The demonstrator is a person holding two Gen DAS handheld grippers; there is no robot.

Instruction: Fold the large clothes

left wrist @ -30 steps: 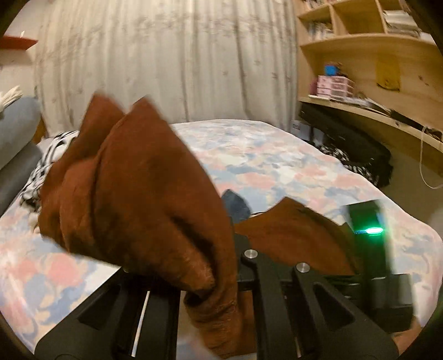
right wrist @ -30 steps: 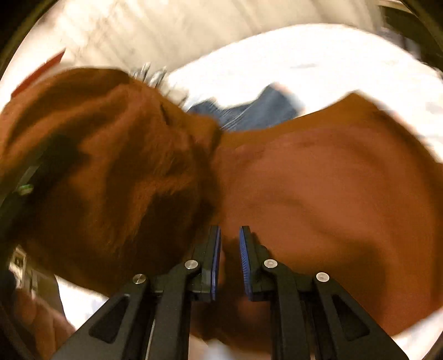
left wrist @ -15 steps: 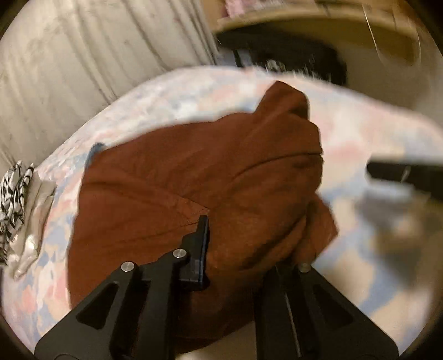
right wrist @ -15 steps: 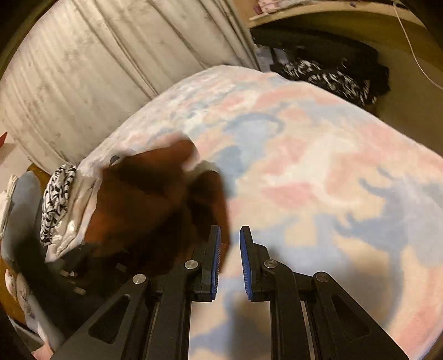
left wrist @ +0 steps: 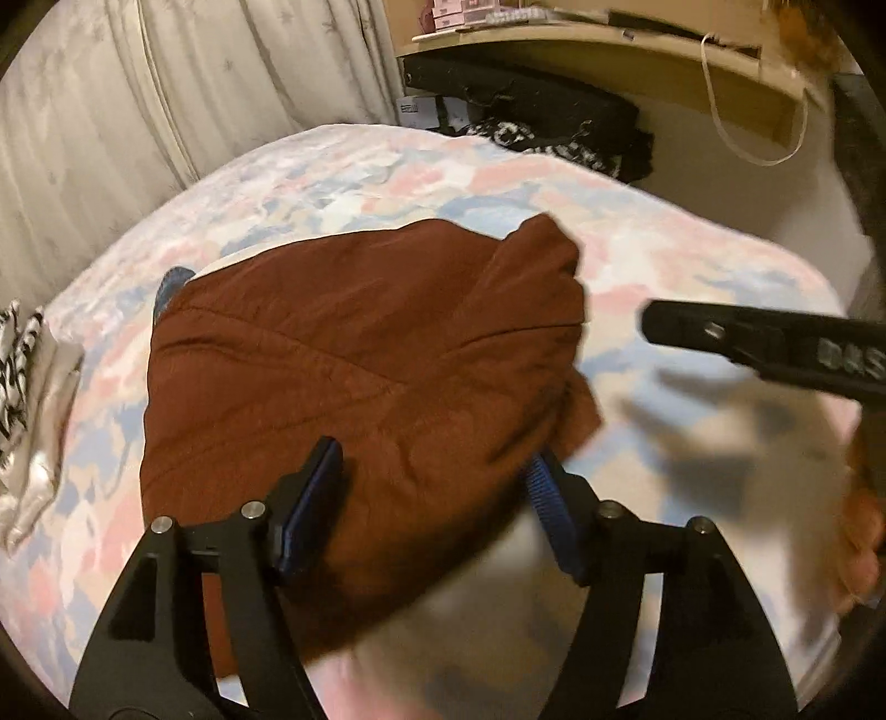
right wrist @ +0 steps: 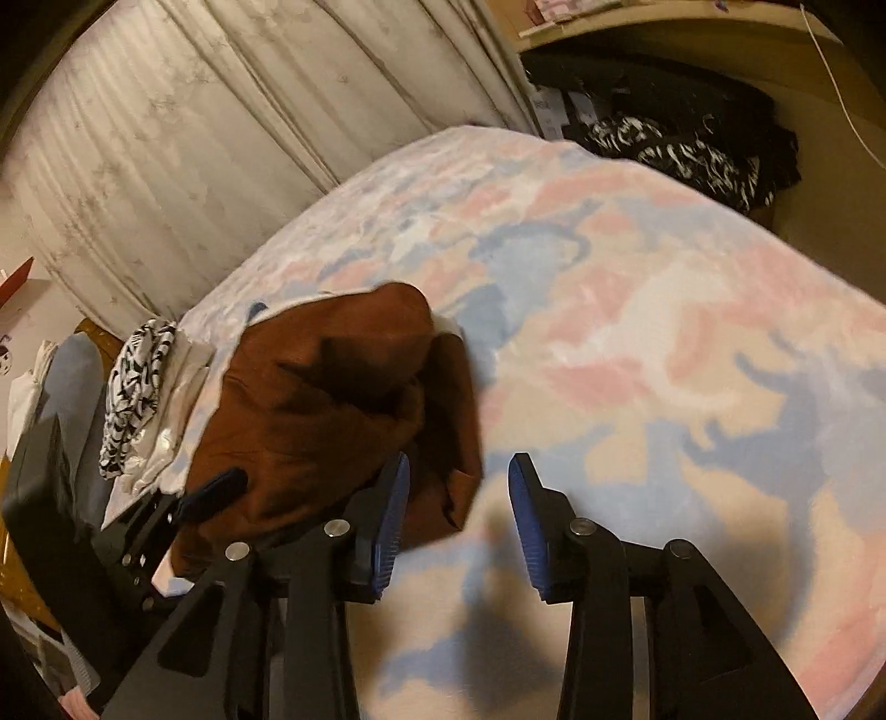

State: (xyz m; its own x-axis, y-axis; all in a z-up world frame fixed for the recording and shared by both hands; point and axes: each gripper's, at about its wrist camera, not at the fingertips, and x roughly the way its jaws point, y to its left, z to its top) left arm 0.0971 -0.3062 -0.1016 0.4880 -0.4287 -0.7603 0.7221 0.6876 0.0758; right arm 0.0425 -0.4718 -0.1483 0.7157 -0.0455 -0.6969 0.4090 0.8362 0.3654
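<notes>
Both my tongs are released: left gripper (left wrist: 434, 498) hangs spread over the near edge of the brown garment (left wrist: 360, 376), right gripper (right wrist: 459, 520) empty beside it. Bundle sits folded on the bed (right wrist: 664, 332), so I'd judge it's set down.

Pale pleated curtains (right wrist: 183, 160) are hanging behind a bed (right wrist: 637, 310) in pink-and-blue covering; a wooden shelf (left wrist: 581, 47) is running along the adjoining wall.

curtain (right wrist: 183, 160) — pale | desk (left wrist: 637, 50) | zebra-print cloth (right wrist: 135, 387), perhaps clothing
</notes>
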